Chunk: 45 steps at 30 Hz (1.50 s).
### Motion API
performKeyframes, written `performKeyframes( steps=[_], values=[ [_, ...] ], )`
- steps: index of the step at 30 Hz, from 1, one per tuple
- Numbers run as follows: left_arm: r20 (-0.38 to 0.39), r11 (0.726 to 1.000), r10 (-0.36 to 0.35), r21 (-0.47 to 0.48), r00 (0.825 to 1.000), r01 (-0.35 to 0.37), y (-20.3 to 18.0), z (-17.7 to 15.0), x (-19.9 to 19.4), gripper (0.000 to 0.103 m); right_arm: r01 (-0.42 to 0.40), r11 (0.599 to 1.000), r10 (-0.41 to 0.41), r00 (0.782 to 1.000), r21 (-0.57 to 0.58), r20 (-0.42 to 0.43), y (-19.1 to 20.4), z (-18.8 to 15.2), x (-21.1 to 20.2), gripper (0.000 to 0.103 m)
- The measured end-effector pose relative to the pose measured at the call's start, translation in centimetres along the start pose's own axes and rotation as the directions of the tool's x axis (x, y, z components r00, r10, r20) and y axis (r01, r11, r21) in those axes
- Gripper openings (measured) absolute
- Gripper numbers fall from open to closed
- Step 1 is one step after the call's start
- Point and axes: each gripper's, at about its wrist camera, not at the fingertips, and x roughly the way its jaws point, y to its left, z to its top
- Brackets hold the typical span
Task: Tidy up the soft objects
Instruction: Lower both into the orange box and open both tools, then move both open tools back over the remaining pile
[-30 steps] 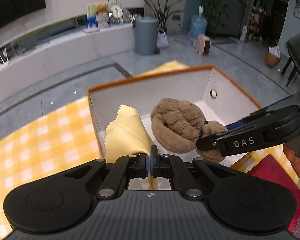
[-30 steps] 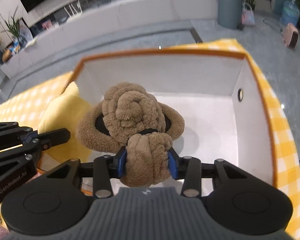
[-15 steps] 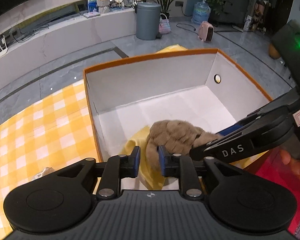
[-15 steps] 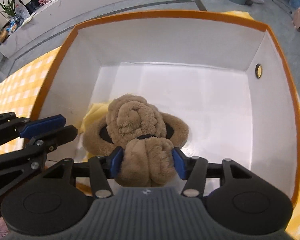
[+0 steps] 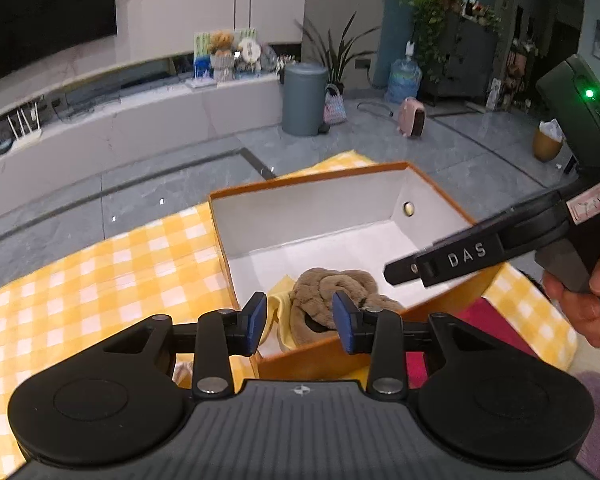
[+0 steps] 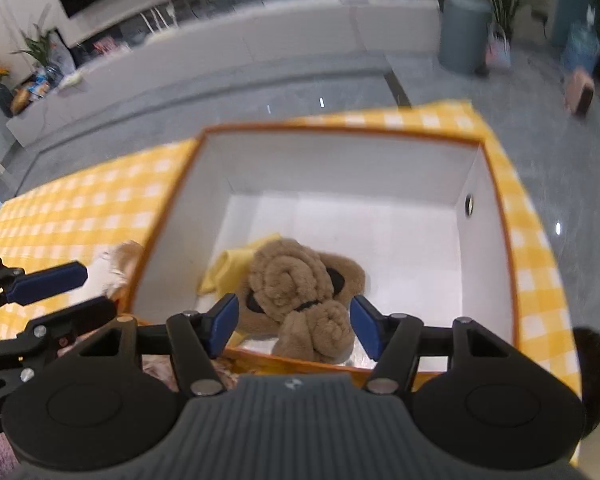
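The brown plush item [image 6: 300, 296] is showing a thick, fuzzy pile. The yellow cloth [image 6: 230, 268] beside it is looking thin and smooth. The box [image 6: 340, 168] is presenting matt white card inside with orange outer faces. The checked tablecloth [image 5: 100, 264] is appearing as woven fabric. The floor [image 5: 160, 184] is reflecting light glossily.

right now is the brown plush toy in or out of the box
In: the fuzzy brown plush toy lies on the orange-rimmed white cardboard box's floor.

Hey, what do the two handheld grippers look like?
Both are matte black plastic with ribbed bodies, round side discs and blue finger pads. The right gripper carries white "DAS" lettering, a label and a green light. No sleeves show.
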Motion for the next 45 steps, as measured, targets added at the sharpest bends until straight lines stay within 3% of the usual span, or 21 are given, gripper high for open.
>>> performKeyframes(
  steps=[6,12,22,25,30,33,39,45],
  values=[
    [0.073,1.000,0.003,0.020,0.997,-0.004,-0.7,-2.7,-5.9,0.044,0.016,0.996,0.000,0.985,-0.091,0.170,2.6,-3.9,-5.5,0.063],
    [0.110,0.997,0.071,-0.043,0.991,-0.067,-1.2,-7.7,-9.7,0.047,0.024,0.989,0.026,0.940,-0.143,0.341,5.3,-10.5,-9.3,0.065],
    [0.028,0.983,0.111,-0.153,0.993,-0.106,-1.0,-16.2,-10.4,0.048,0.063,0.980,0.033,0.883,-0.187,0.468,9.8,-21.6,-10.1,0.067],
    [-0.018,0.975,0.102,-0.198,0.995,-0.103,-0.2,-18.2,-9.8,0.049,0.044,0.970,0.066,0.900,-0.241,0.430,10.9,-23.9,-8.6,0.074],
    [-0.115,0.957,0.101,-0.260,0.988,-0.128,1.3,-20.9,-8.8,0.049,0.024,0.949,0.080,0.946,-0.314,0.313,12.0,-25.8,-4.9,0.076],
    [-0.127,0.949,0.084,-0.292,0.988,-0.118,2.0,-21.3,-8.5,0.049,0.013,0.944,0.073,0.966,-0.329,0.249,12.4,-25.9,-2.7,0.076],
    [-0.165,0.939,0.072,-0.321,0.984,-0.122,2.3,-22.3,-6.9,0.053,-0.024,0.940,0.090,0.980,-0.340,0.178,13.3,-26.0,0.4,0.077],
    [-0.182,0.933,0.069,-0.336,0.981,-0.128,2.4,-22.4,-5.7,0.055,-0.068,0.904,0.154,0.973,-0.423,0.174,14.6,-26.5,2.0,0.082]
  ],
)
